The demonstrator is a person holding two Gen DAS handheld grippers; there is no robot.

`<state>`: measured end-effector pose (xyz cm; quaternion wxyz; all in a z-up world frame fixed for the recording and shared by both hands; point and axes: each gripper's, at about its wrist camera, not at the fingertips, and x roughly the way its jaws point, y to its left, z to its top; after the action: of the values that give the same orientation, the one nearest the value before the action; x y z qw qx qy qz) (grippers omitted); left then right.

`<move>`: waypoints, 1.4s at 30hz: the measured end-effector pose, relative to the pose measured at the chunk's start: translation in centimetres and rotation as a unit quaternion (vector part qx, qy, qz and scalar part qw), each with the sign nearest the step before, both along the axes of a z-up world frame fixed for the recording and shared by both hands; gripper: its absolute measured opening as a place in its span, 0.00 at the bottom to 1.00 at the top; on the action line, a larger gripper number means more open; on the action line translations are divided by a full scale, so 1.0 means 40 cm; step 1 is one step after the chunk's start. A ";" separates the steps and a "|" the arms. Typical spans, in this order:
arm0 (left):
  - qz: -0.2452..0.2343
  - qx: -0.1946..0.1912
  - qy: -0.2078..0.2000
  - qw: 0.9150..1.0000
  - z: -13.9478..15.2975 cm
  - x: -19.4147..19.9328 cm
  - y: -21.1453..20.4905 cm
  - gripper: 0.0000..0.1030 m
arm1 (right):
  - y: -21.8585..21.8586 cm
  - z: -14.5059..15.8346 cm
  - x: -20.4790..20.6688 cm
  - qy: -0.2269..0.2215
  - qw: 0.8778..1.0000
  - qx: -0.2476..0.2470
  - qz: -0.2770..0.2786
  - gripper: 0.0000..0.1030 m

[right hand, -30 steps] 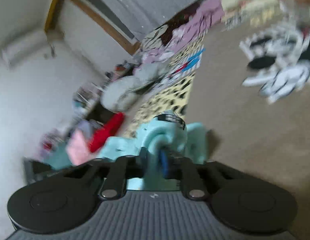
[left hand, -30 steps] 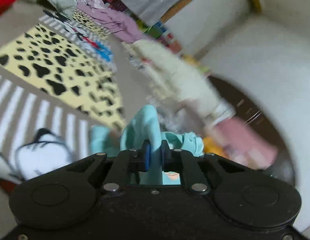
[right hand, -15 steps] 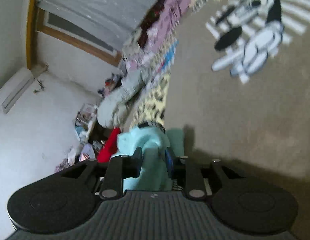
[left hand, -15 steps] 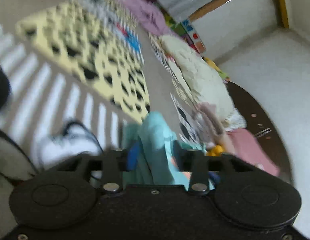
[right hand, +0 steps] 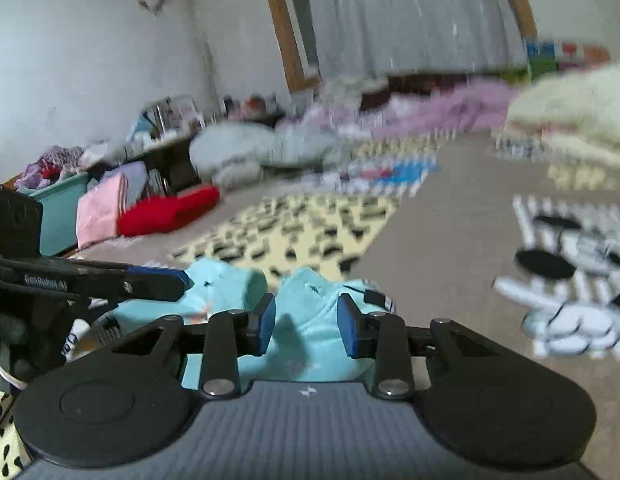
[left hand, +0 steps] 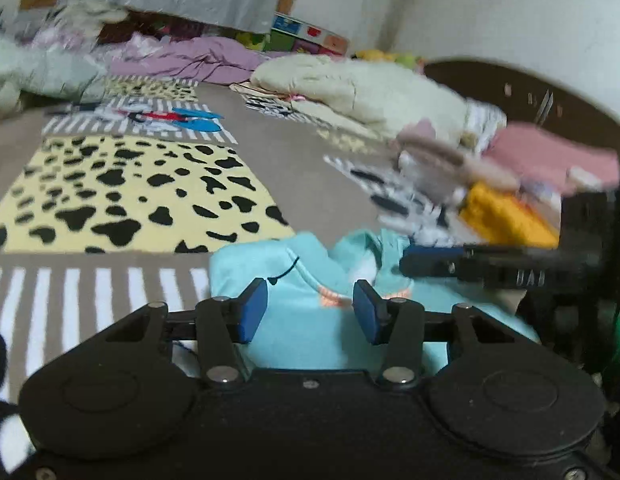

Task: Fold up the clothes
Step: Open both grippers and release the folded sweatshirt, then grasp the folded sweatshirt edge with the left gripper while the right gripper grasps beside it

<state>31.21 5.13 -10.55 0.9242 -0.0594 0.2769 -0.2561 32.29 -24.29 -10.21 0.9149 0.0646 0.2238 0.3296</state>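
A light turquoise garment lies bunched on the patterned bed cover, just ahead of both grippers. My left gripper is open, its blue pads spread either side of the cloth without pinching it. In the right wrist view the same turquoise garment sits under my right gripper, which is also open with its pads apart. The right gripper's blue fingers reach in from the right of the left wrist view; the left gripper's fingers show at the left of the right wrist view.
The yellow black-spotted patch and striped parts of the bed cover spread ahead. Piles of clothes lie around: cream, purple, pink, orange, red. A teal bin stands at the left.
Both grippers were shut on the turquoise garment and held it up. They have since opened and let go, and the garment now lies on the cover. Both views have swung level.
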 end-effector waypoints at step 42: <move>-0.072 0.139 -0.062 0.986 -0.038 -0.186 -0.087 0.49 | 0.047 -0.061 -0.174 0.020 0.997 -0.054 0.041 0.48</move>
<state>23.75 1.66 -12.08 0.9179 0.1058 0.2555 -0.2845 25.32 -22.39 -12.65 0.8980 0.0123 0.2625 0.3529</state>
